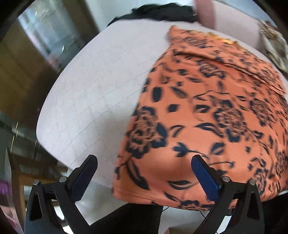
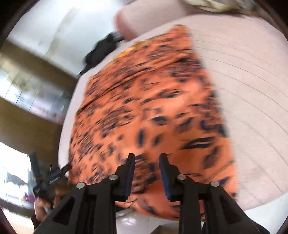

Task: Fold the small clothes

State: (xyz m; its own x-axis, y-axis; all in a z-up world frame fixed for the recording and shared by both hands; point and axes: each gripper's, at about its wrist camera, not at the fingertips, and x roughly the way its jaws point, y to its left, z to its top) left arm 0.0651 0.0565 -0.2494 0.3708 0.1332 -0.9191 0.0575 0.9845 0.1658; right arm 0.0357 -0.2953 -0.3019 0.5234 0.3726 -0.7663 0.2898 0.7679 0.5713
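An orange garment with a dark floral print (image 1: 207, 111) lies spread flat on a pale grey cushioned surface (image 1: 93, 86); its near hem hangs over the front edge. My left gripper (image 1: 144, 162) is open wide above the garment's near left corner, holding nothing. In the right wrist view the same garment (image 2: 153, 108) is blurred. My right gripper (image 2: 147, 160) hovers over its near edge with the jaws partly apart and nothing between them. The left gripper also shows at the lower left of the right wrist view (image 2: 52, 176).
A black garment (image 1: 162, 10) lies at the far edge of the surface, also seen in the right wrist view (image 2: 100, 50). A pink cushion (image 2: 144, 16) and a beige patterned cloth (image 1: 273, 45) sit at the back. Wooden furniture (image 1: 27, 75) and glass stand left.
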